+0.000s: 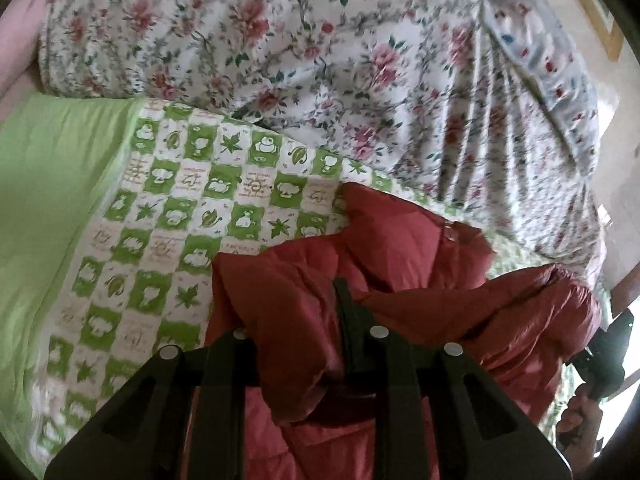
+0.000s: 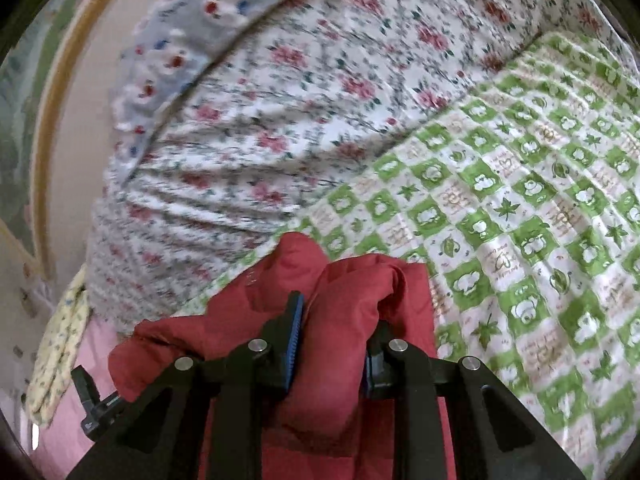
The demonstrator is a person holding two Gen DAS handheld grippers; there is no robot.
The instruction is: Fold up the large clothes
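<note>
A red padded jacket [image 1: 420,280] lies bunched on the green-checked quilt [image 1: 168,208] of a bed. My left gripper [image 1: 304,312] is shut on a thick fold of it; one black finger [image 1: 344,308] shows and the other is buried under the red cloth. In the right wrist view my right gripper [image 2: 340,312] is shut on another bunch of the red jacket [image 2: 336,344], squeezed between the blue pads [image 2: 295,340]. The rest of the jacket hangs below both grippers, out of sight.
A rumpled floral duvet [image 1: 280,40] is heaped behind the jacket, against the headboard side. A plain green sheet [image 1: 48,184] lies left of the quilt. A hand [image 1: 576,420] holding the other gripper's handle shows at the lower right. A wood-framed wall edge [image 2: 48,120] runs along the left.
</note>
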